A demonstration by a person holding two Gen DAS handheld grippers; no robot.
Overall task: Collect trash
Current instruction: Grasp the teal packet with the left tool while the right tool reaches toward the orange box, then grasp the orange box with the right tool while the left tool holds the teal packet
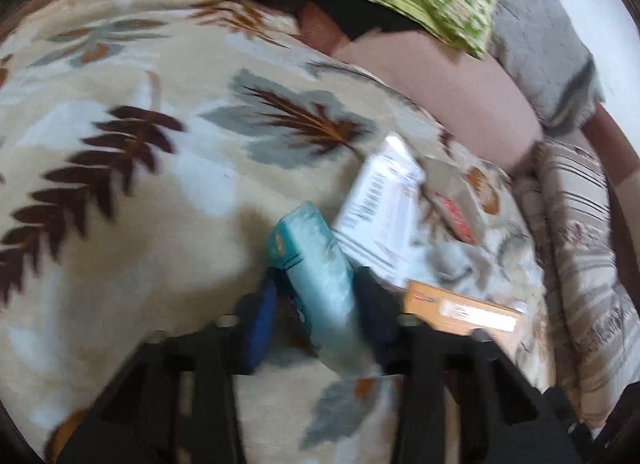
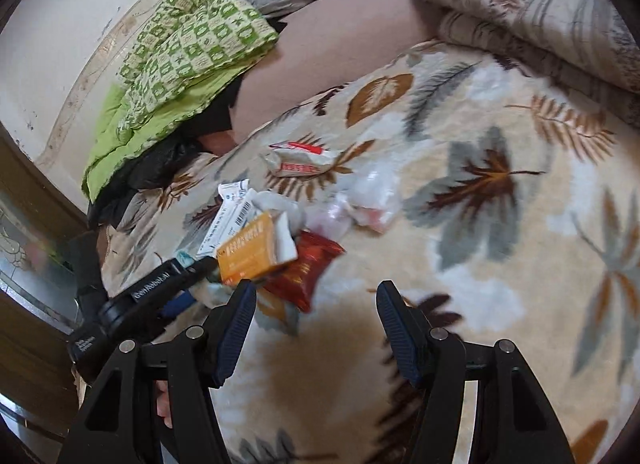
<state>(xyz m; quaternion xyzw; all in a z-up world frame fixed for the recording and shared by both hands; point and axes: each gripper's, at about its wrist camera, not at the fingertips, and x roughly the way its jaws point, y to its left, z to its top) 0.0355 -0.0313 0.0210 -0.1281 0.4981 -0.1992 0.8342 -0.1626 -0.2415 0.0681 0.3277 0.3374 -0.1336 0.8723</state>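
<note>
Early in the collecting, by the look of it: left hand-held gripper [image 1: 316,304] clamped on a teal packet [image 1: 310,272], just left of the orange box [image 1: 460,310] on the leaf-patterned bed blanket [image 1: 140,192]. Right hand-held gripper [image 2: 316,324] apart, nothing between its fingers. Left to gather around the orange box: white barcoded wrapper [image 1: 380,204], and, only in the right wrist view, red snack bag [image 2: 308,272], clear plastic [image 2: 368,200], red-and-white wrapper [image 2: 300,160].
</note>
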